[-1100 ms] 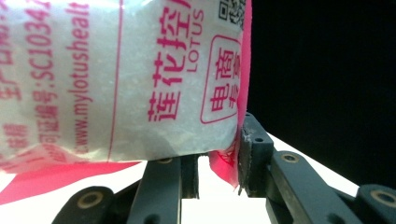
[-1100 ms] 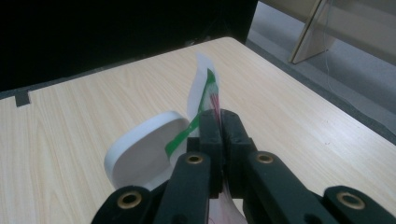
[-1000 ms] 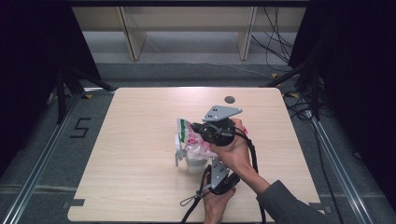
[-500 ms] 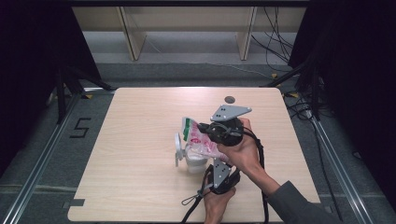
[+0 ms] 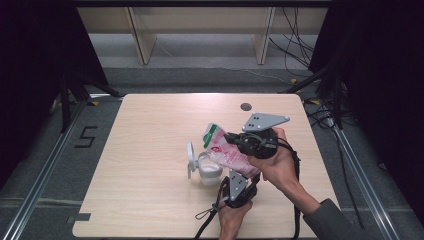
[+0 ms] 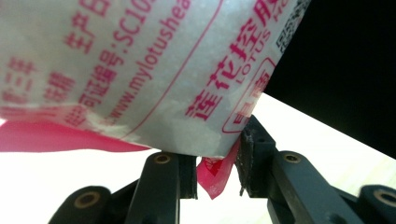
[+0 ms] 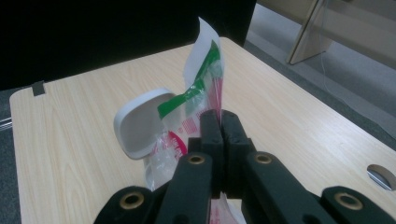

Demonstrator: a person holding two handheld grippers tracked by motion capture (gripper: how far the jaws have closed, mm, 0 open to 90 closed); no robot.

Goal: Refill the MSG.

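Pale wood-grain laminate covered the bench [image 5: 150, 150], a broad rectangle with rounded corners, and most of its left half and far edge lay bare. A small round dark grommet hole [image 5: 245, 106] sat near the far edge, right of centre.

Next in size, the white plastic bag with pink print and a green band at its top [image 5: 225, 150] hung tilted above the bench's near-right part, its green end pointing toward the far-left. The right gripper [image 7: 218, 122] was clenched tight on the bag's upper portion, its two black jaws pressed together with the film pinched between them; the grey three-cornered plate on its top faced the far edge. The person's right hand [image 5: 280, 165] wrapped its body.

Below, by the near edge, the left gripper [image 6: 217, 161] had its jaws partly apart and they had just been opening a little; the bag's pink bottom corner hung between the pads, touching the right-hand pad in the left gripper view, while contact with the other pad could not be told.

Just left of the bag stood a small white plastic jar with its hinged lid flipped up [image 5: 205, 167], touching or nearly under the bag's lower end.
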